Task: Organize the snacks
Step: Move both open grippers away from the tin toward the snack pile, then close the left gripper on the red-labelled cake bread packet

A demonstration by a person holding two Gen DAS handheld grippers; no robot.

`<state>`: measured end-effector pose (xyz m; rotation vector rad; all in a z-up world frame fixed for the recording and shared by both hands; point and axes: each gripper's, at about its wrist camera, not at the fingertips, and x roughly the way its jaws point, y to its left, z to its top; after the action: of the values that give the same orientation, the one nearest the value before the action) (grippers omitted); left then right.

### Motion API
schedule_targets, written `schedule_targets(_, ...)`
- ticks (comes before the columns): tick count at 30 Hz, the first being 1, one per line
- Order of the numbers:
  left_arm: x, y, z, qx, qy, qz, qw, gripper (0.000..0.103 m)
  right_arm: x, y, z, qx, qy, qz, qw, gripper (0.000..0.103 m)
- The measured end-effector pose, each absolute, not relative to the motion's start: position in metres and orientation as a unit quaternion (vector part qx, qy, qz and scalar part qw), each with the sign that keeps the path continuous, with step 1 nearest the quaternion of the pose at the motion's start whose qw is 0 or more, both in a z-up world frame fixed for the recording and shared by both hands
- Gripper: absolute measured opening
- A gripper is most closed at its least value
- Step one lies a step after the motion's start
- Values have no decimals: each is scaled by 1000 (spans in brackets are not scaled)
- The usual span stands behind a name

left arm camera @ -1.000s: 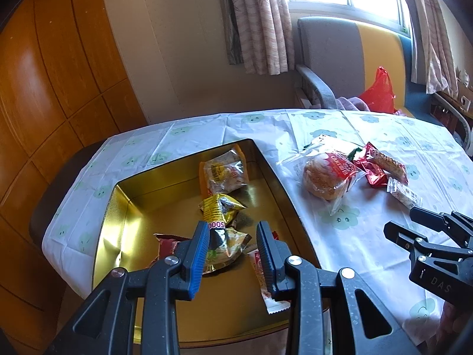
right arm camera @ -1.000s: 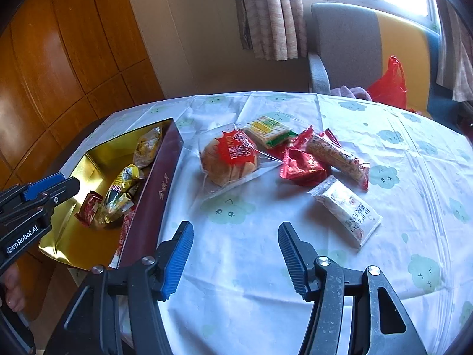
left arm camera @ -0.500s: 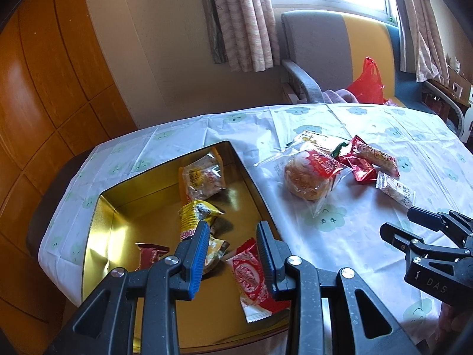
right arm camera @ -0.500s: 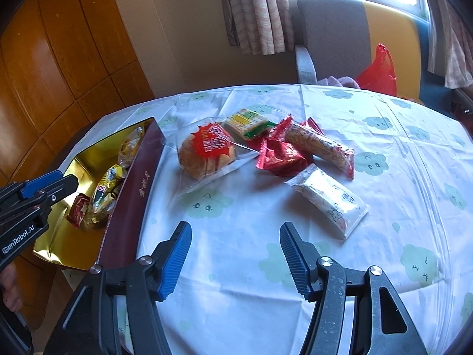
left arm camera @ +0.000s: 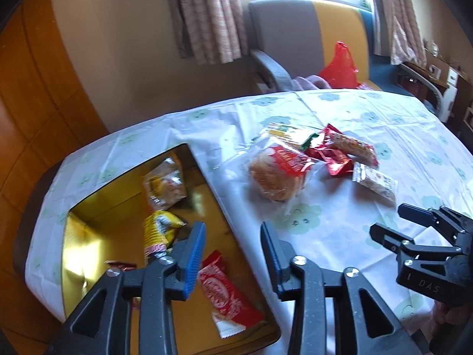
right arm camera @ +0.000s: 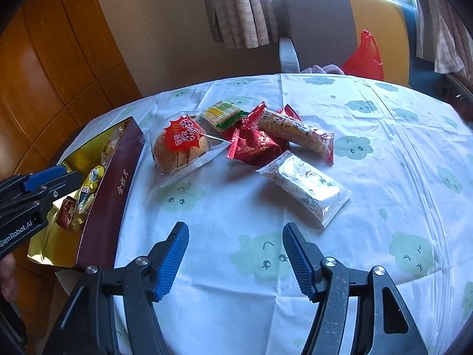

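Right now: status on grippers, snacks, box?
Left gripper just opening, empty, over gold box. Right gripper open, empty, short of white packet. Five snacks on tablecloth. Path clear.

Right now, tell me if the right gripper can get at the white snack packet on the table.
Probably yes. The right gripper is open and empty, and the white snack packet lies just ahead on bare tablecloth, apart from the other snacks, with nothing between.

Left gripper: black plastic frame w/ triangular cut-outs, silver screws at pivots, ribbed blue pads inside fingers. White "GenRobot.AI" lettering on its side, seen from right cam. Right gripper: same build; white "DAS" on body.
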<state>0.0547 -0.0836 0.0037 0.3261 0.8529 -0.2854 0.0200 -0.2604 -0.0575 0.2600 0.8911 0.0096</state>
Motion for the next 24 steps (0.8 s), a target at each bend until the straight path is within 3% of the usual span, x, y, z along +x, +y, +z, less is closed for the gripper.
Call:
schedule_targets(9, 86, -126, -7, 231, 412, -232, 850, 87, 20, -273, -62, 139, 436, -4, 889, 71)
schedule_targets(11, 102, -133, -9, 233, 421, -248, 841, 89, 20, -277, -62, 142, 435, -7, 889, 72)
schedule_targets(13, 118, -142, -11, 237, 429, -274, 827, 98, 20, -281, -63, 145, 436, -10, 888, 73)
schedule_targets(24, 169, -187, -47, 330, 454, -324, 761, 101, 21, -311, -66, 167, 439, -36, 882, 75)
